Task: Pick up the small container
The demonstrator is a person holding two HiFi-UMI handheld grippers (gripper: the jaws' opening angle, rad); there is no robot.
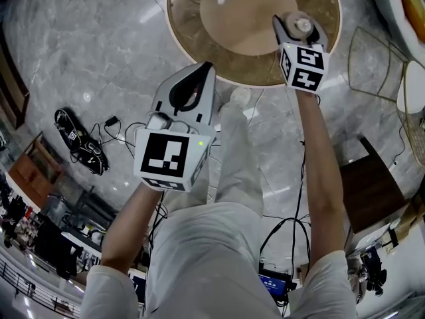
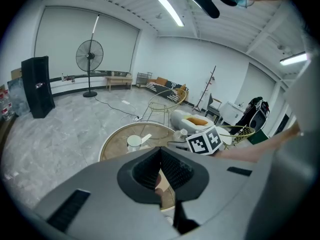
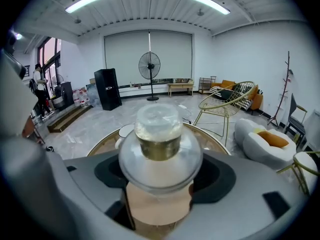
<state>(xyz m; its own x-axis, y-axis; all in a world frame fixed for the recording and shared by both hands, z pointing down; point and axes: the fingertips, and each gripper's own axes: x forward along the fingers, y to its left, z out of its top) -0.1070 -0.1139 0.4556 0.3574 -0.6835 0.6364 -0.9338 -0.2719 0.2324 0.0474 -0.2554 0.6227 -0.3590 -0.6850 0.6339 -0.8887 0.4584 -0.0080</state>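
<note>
left gripper nearest, its marker cube facing the lens, over the marble floor; jaws clenched tip to tip, nothing between them. round table just beyond. right gripper over the table's near edge, jaws grasping the small container, a clear lidded jar held upright, each pad against its sides.

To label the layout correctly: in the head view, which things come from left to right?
Black cables → left gripper → right gripper holding the container → wire chair.
</note>
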